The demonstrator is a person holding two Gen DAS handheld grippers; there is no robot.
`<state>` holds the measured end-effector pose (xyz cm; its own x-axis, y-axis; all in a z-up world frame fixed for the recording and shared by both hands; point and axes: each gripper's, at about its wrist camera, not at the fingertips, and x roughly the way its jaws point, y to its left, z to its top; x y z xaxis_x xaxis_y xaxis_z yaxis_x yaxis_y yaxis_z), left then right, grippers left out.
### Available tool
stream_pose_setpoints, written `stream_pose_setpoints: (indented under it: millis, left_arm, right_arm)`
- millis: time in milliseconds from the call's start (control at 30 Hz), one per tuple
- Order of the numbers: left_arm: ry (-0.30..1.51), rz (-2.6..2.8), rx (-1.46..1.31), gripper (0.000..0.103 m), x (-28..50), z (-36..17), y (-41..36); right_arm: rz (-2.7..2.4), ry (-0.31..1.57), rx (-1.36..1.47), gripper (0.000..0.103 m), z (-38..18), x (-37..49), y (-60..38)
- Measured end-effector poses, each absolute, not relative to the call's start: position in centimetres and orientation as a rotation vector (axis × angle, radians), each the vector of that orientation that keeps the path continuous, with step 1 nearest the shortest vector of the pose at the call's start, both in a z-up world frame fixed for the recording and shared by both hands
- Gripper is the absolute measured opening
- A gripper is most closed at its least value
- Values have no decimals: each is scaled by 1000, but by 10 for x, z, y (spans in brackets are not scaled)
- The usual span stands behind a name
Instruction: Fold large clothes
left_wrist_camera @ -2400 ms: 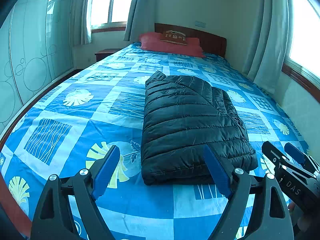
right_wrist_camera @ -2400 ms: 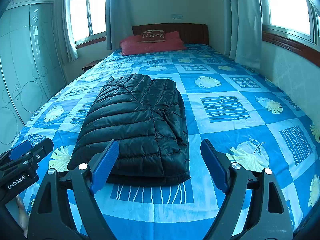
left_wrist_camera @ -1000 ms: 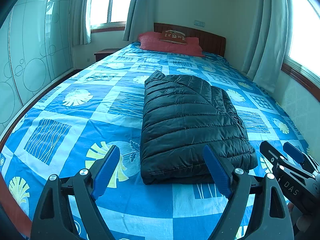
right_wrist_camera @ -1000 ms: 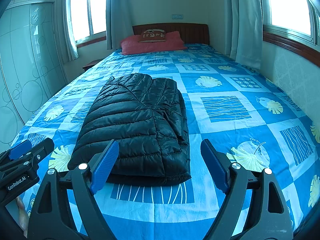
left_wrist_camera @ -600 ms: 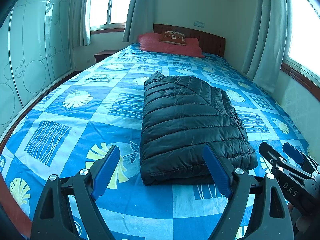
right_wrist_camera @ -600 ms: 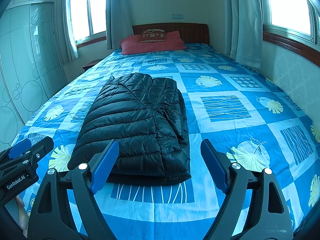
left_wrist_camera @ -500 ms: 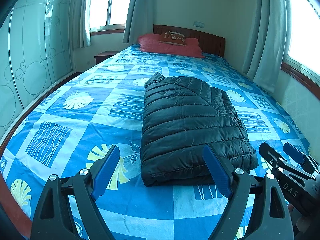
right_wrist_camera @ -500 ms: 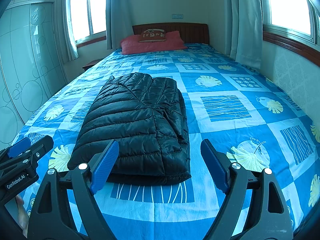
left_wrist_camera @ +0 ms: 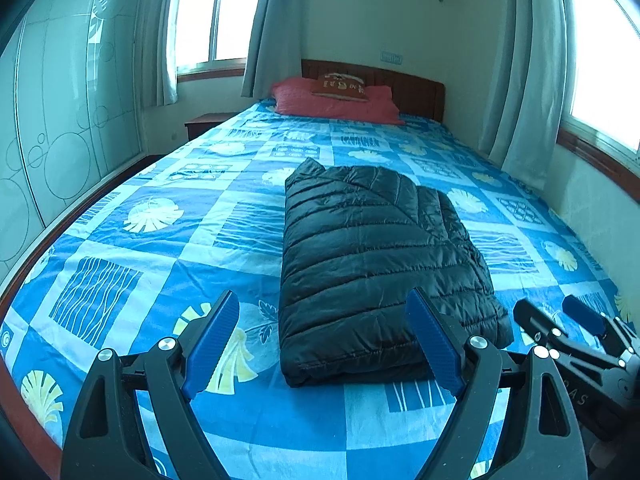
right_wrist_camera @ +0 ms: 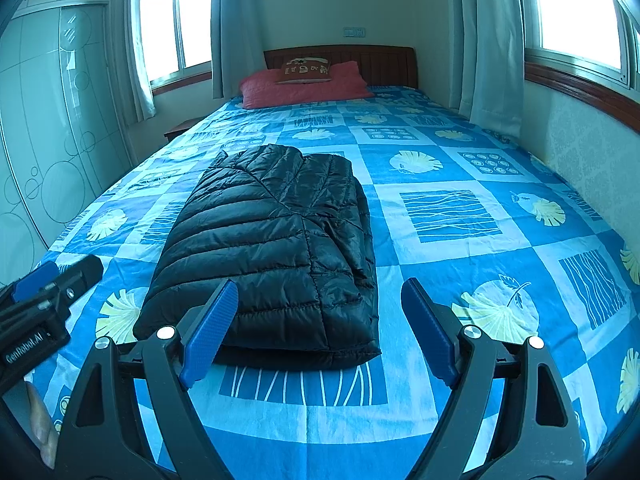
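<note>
Folded black puffer jacket lies lengthwise toward 12 o'clock, nearer the left gripper, whose empty jaws are opening; the right gripper is spread, empty.

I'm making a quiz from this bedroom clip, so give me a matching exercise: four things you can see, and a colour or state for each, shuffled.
Things:
1. puffer jacket
2. pillow
3. bedspread
4. right gripper

Descriptions:
A. blue patchwork with leaf prints
B. open, holding nothing
C. black, folded into a compact stack
D. red, by the headboard

Pairs: 1-C, 2-D, 3-A, 4-B
</note>
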<state>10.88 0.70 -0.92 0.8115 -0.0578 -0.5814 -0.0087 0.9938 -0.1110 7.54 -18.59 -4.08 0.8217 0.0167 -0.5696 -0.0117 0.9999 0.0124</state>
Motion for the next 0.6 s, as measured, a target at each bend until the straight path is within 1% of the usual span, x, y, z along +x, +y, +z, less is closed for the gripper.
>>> stream_pose_setpoints:
  millis: [433, 600]
  left_arm:
    - [632, 24, -112, 88, 118, -23, 16]
    - [768, 49, -208, 88, 150, -52, 55]
  right_arm:
    - [12, 627, 17, 84, -49, 84, -194]
    - [-30, 638, 42, 84, -53, 94, -218]
